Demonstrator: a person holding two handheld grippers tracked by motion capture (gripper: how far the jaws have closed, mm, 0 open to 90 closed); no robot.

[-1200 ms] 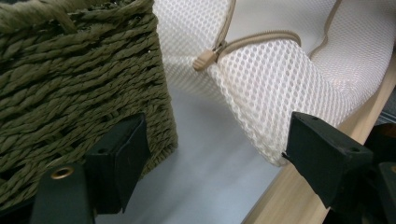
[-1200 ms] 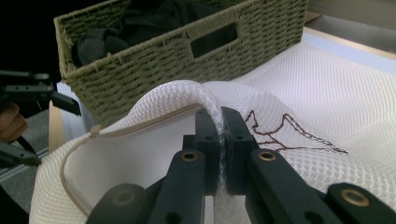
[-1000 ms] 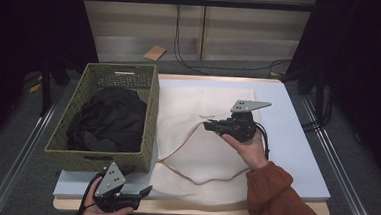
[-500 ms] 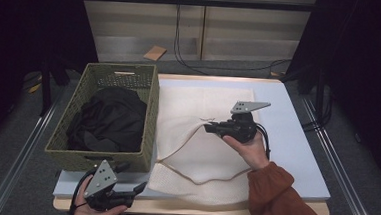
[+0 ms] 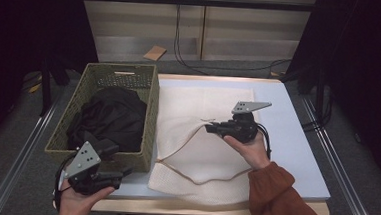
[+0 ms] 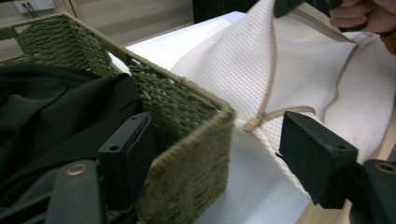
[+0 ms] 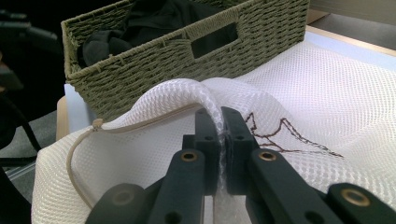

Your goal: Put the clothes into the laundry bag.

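1. High view, surface: a pale blue-white table top [image 5: 296,144] with a wooden near edge stood on a grey floor [image 5: 21,142], metal rails running along both its sides. Beyond the far edge, pale wall panels, hanging black cables [image 5: 178,36] and a small brown card [image 5: 155,52] on the floor; dark curtains at left and right.
2. High view, contents: a green woven basket [image 5: 151,110] sat on the left of the table, holding a black garment [image 5: 110,117]. A white mesh laundry bag [image 5: 191,137] with a tan zipper lay spread at centre, just right of the basket.
3. High view, grippers: the right gripper [image 5: 212,129], held by a hand in a rust-coloured sleeve [image 5: 283,198], was at the bag's raised upper layer. The left gripper [image 5: 124,172] hovered at the near left, off the basket's near right corner.
4. Left gripper view: jaws stood apart with nothing between them, having just been closing slightly; one over the garment inside the basket, the other over the bag. The zipper pull [image 6: 251,123] lay just beside the basket corner.
5. Right gripper view: jaws were clamped together on a pinched fold of the mesh, lifting it off the lower layer; the basket's handle slot [image 7: 215,39] lay beyond.
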